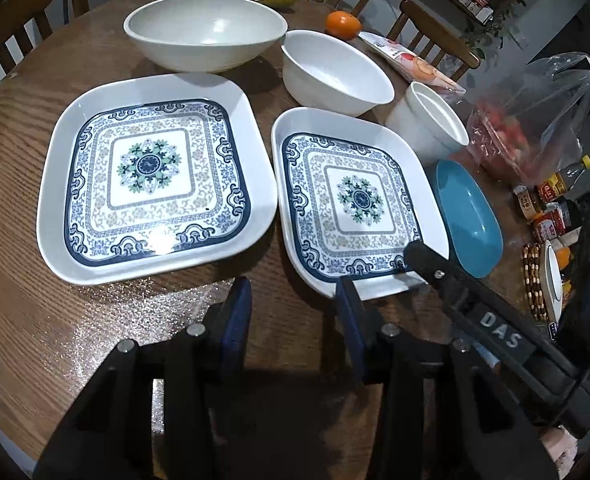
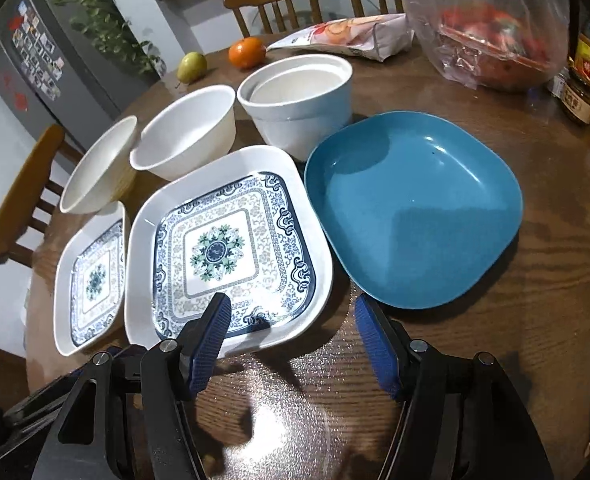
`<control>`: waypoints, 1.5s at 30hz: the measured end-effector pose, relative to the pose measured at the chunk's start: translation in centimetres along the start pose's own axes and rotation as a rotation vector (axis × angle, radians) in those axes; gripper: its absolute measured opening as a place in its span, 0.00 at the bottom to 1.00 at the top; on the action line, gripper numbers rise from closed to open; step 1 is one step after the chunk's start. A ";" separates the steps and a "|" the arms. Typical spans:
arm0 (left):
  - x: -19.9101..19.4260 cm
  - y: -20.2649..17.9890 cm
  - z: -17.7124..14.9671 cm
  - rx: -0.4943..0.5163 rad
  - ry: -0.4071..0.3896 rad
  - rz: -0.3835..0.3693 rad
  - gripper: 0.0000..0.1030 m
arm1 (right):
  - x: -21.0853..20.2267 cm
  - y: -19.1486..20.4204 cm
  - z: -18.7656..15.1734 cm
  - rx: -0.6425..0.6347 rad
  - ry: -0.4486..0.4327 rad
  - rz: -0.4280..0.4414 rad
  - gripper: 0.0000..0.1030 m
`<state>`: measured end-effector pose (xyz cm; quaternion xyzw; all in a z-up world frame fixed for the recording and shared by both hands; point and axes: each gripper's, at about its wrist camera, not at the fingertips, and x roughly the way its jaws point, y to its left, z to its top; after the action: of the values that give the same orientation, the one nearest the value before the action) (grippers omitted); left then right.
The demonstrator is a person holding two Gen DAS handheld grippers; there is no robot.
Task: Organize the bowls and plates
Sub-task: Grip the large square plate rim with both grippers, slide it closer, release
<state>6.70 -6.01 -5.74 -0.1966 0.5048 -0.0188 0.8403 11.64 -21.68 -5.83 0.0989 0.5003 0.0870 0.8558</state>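
**Kid:** What do your claws do right now?

**Me:** My left claw (image 1: 293, 304) is open wide and holds nothing. It hangs over the brown wooden table (image 1: 35, 340), low in the middle of the left view. My right claw (image 2: 291, 320) is open too, with nothing in it. It sits low in the middle of the right view. One blue pad (image 2: 211, 336) is over the near rim of a plate.

**Kid:** Which plate?

**Me:** The smaller square white plate with the blue flower pattern (image 2: 231, 252). In the left view that same plate (image 1: 355, 208) is right of the middle. The black arm of my right claw reaches over its near corner.

**Kid:** Where are the other dishes?

**Me:** The bigger square white plate with the same blue pattern (image 1: 155, 180) is just left of it. The plain blue square plate (image 2: 415, 208) is just right of it. Behind the plates are bowls. The wide cream round bowl (image 1: 205, 32) is at the top of the left view. The white round bowl (image 1: 335, 72) is beside it. The deep white bowl (image 2: 299, 108) has another white dish (image 2: 295, 84) inside it.

**Kid:** Any food?

**Me:** An orange (image 2: 247, 52) and a yellow-green pear (image 2: 192, 66) sit at the far edge. A clear plastic bag with red things inside (image 2: 491, 28) is at the upper right.
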 end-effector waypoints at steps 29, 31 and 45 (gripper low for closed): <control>-3.4 1.0 -6.7 0.156 0.088 -0.011 0.21 | -5.4 2.4 -8.4 -0.201 -0.011 -0.123 0.21; -3.9 1.3 -7.4 0.164 0.087 -0.002 0.21 | -5.6 2.8 -9.4 -0.198 0.001 -0.115 0.21; -5.6 3.2 -8.7 0.168 0.053 0.002 0.21 | -6.1 4.3 -11.8 -0.185 0.007 -0.084 0.23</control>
<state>-3.97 -4.47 -5.76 -0.1243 0.5238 -0.0653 0.8402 -1.88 -18.03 -5.28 -0.0020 0.4968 0.0973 0.8624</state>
